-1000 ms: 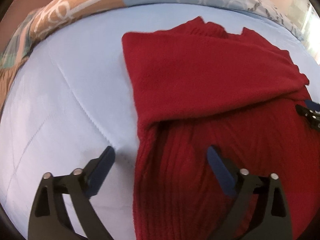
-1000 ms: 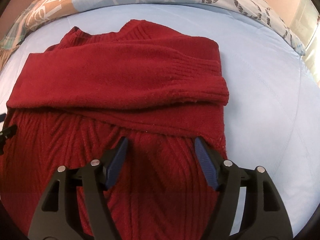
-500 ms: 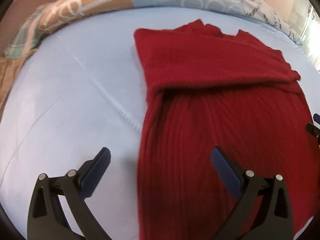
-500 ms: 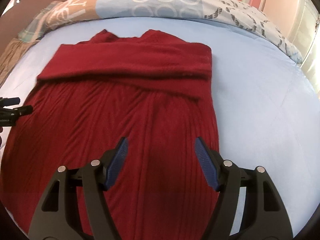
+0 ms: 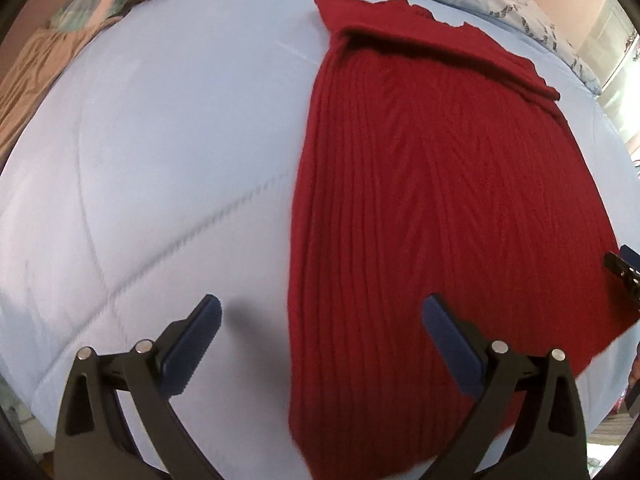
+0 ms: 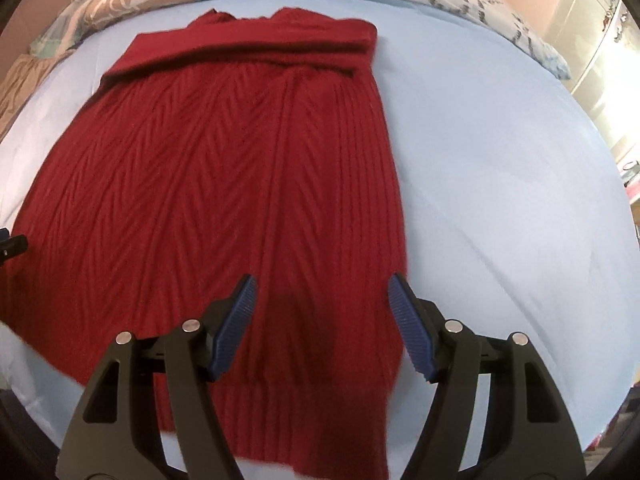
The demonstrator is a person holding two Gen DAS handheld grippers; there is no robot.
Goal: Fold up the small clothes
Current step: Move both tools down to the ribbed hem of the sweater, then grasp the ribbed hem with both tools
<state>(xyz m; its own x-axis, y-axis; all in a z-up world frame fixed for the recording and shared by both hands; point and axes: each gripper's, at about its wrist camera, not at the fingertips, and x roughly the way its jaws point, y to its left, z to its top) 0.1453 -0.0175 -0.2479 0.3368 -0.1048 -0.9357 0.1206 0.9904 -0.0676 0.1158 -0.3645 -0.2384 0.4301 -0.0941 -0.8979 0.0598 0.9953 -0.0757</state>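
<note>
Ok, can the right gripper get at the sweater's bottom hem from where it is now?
Probably yes: the right gripper hangs open and empty above the red sweater, and the ribbed hem lies flat and uncovered just below its pads.

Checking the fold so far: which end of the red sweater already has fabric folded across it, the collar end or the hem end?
The collar end, farthest from both grippers: a band of sweater lies folded across it. The ribbed hem, nearest the right gripper, lies flat in a single layer.

Left tool (image 5: pixel 320 332) and right tool (image 6: pixel 322 316) agape, empty, angled downward.

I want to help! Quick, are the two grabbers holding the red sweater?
Left gripper: open, holding nothing.
Right gripper: open, holding nothing, above the red sweater.
</note>
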